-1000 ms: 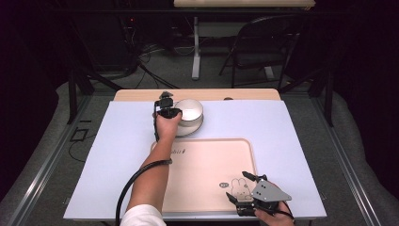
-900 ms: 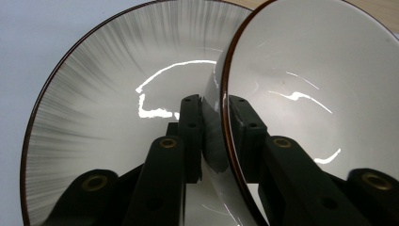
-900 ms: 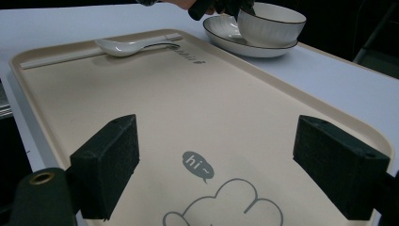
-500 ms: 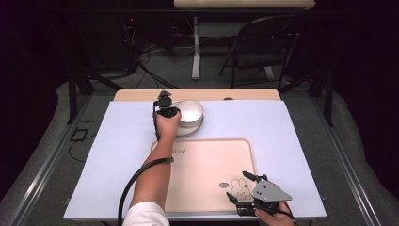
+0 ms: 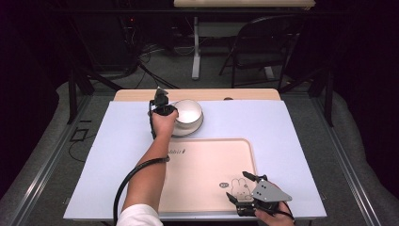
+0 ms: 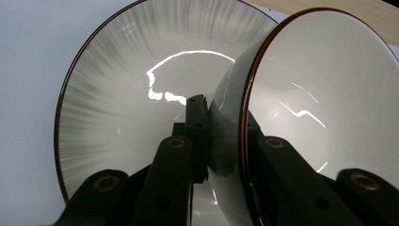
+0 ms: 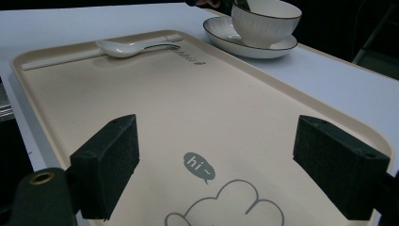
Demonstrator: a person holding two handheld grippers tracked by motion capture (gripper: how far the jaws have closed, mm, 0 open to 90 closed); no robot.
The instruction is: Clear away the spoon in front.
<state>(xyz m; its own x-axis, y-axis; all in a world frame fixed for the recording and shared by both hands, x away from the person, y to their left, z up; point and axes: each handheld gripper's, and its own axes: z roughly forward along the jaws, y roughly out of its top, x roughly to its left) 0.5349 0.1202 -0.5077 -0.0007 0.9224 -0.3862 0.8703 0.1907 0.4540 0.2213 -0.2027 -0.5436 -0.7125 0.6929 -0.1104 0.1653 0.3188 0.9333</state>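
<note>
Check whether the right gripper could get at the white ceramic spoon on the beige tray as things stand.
Probably yes: the right gripper hangs open over the beige tray, and bare tray lies between it and the white ceramic spoon.

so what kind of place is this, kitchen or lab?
Likely a lab or recording studio, not a kitchen. A pale blue work table stands in a dark room, with loose black cables on the grey floor and a black folding chair behind. The white ceramic bowl looks like a staged prop.
</note>
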